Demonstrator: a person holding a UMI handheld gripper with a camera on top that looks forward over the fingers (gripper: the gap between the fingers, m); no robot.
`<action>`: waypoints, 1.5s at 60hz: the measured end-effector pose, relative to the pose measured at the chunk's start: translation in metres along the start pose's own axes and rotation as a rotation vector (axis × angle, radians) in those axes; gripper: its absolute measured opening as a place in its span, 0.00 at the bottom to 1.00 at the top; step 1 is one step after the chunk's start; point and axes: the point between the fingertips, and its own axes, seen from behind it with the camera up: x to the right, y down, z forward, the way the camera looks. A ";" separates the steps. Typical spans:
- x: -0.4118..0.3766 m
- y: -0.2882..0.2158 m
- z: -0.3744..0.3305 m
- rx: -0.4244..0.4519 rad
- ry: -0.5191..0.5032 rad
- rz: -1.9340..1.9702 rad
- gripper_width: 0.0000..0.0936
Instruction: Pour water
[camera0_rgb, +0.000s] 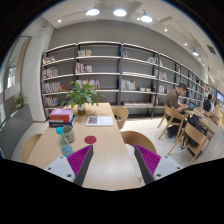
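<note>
Approach stage, nothing grasped yet. The tool (112, 165) hung above the long pale wooden bench (110, 150), its two fingers spread wide with the magenta pads (147, 158) facing inward and only bare bench surface between them.

The task's thing, a clear plastic water bottle with a blue-green tint (65, 139), stood upright on the bench just ahead of the left finger and off to its outer side, not between the fingers. A small dark red round cup or dish (91, 139) sat near it, ahead of the gap between the fingers; judged to be the likely vessel for the water, though too small to tell for certain.

Further along the bench: a stack of books with a red cover on top (62, 117), an open white booklet (99, 121), a leafy green potted plant (83, 95). Wooden chairs (192, 135) stood to the right, with long grey bookshelves (120, 75) across the back wall.

Next move, as judged: swing the tool left and forward so the bottle came between the pads, then close on its body below the cap. Whether the cap was on could not be made out.
</note>
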 end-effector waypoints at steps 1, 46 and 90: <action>-0.001 0.001 0.000 0.000 -0.001 -0.001 0.91; -0.235 0.093 0.170 0.057 -0.075 0.014 0.91; -0.239 0.063 0.230 0.123 -0.032 -0.117 0.40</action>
